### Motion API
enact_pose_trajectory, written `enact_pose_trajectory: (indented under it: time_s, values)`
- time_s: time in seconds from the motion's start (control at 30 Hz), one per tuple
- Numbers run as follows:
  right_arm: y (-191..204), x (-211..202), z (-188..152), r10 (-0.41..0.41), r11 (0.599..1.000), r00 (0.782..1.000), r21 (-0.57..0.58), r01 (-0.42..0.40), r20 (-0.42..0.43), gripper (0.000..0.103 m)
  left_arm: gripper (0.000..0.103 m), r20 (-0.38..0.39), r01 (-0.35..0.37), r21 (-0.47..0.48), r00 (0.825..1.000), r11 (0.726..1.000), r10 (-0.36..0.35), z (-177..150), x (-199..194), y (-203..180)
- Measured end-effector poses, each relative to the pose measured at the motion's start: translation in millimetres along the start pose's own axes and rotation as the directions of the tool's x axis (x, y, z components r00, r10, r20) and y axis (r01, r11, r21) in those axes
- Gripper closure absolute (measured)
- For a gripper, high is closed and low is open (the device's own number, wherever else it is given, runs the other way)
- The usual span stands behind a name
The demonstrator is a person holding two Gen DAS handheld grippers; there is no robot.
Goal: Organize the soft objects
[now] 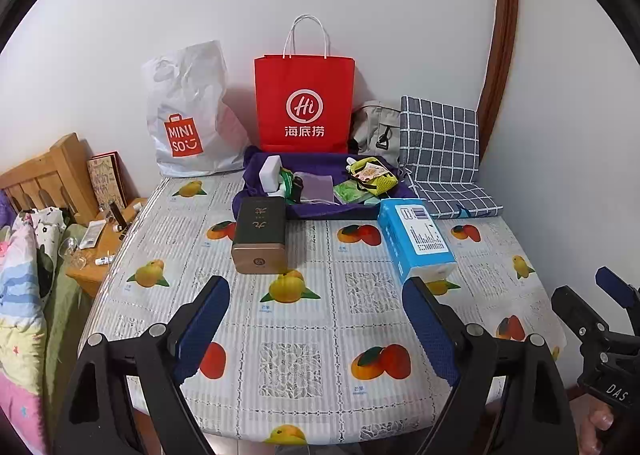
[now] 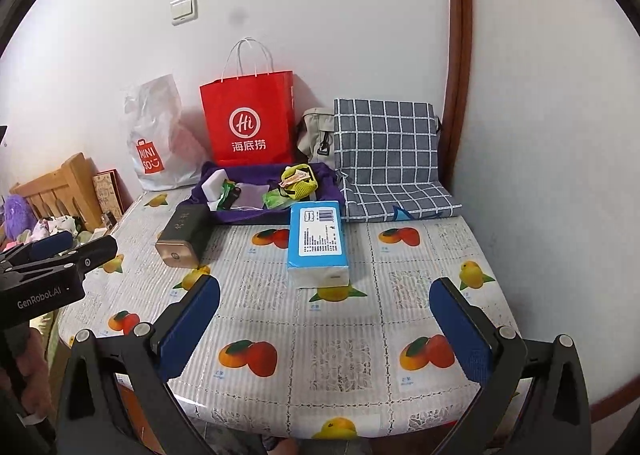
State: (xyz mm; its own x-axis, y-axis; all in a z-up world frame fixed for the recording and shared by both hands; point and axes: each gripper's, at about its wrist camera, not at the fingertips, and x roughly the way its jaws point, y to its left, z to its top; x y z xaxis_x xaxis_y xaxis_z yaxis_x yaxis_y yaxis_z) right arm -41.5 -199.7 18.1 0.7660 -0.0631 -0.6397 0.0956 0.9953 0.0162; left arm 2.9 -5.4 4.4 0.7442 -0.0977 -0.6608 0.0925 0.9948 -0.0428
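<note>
A blue-and-white tissue pack lies on the fruit-patterned table. Behind it a purple cloth tray holds a white block, a yellow mesh pouch and small packets. A folded grey checked cushion leans in the back right corner. My left gripper is open and empty over the table's near half. My right gripper is open and empty, just short of the tissue pack.
A dark tin box stands left of the tissue pack. A red paper bag, a white Miniso bag and a beige bag line the wall. A bed and nightstand lie left.
</note>
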Motion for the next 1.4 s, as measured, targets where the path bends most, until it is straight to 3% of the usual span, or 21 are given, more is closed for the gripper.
enact_pose_trajectory:
  time_s: [1.4]
  values:
    - [7.0,-2.7,-5.4,0.004,1.0,1.0,-0.008,-0.004,-0.008,0.0,0.015,-0.011,0.0,-0.002,1.0,1.0,0.0,-4.4,-1.8,-1.3]
